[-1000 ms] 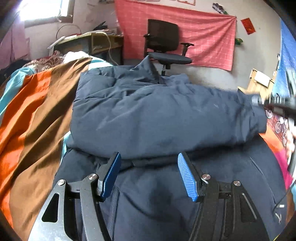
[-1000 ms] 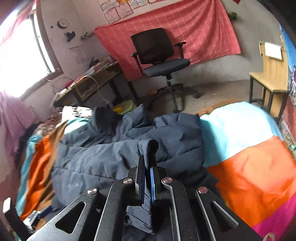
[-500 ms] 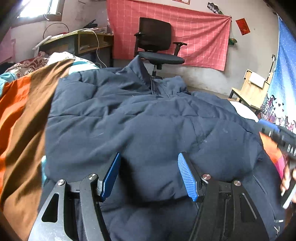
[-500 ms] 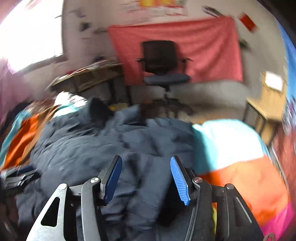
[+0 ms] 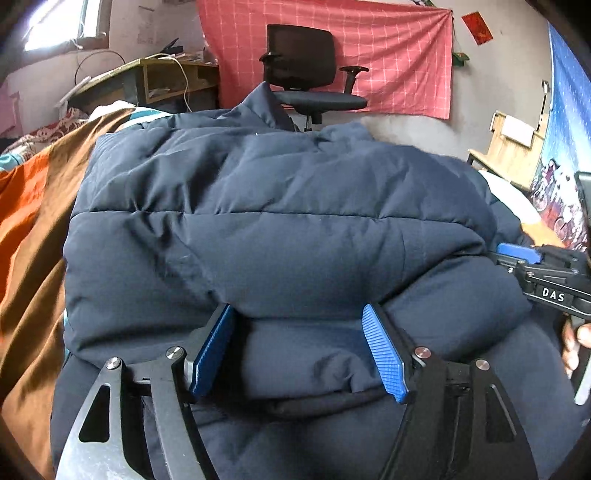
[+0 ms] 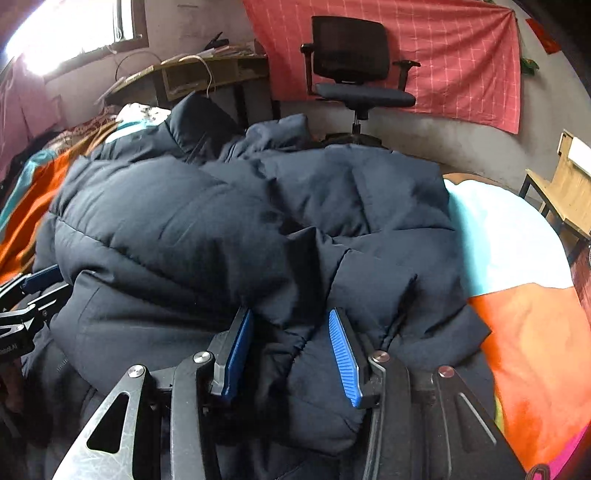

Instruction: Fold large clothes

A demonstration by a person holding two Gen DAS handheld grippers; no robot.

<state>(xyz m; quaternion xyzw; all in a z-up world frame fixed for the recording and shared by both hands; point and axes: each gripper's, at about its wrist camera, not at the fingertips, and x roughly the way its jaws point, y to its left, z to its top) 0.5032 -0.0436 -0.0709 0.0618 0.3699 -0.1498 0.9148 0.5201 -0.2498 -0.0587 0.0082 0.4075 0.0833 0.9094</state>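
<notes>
Navy jacket (image 5: 273, 221), collar toward chair (image 5: 306, 74)

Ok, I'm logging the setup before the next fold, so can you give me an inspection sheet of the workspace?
Surface: bed with a bedspread in orange, brown, pale blue and pink blocks.
Job's things: navy puffer jacket spread on the bed, one padded part folded over the body, collar toward the office chair.
Clutter: nothing seen on the bed beside the jacket.
Grippers: left claw open over the folded edge, jaws just opened further; right claw open, fabric between the pads, jaws just closed further.
Cables: a pale cord hangs at the desk.
Surroundings: office chair, red cloth on the wall, wooden desk, window.
</notes>
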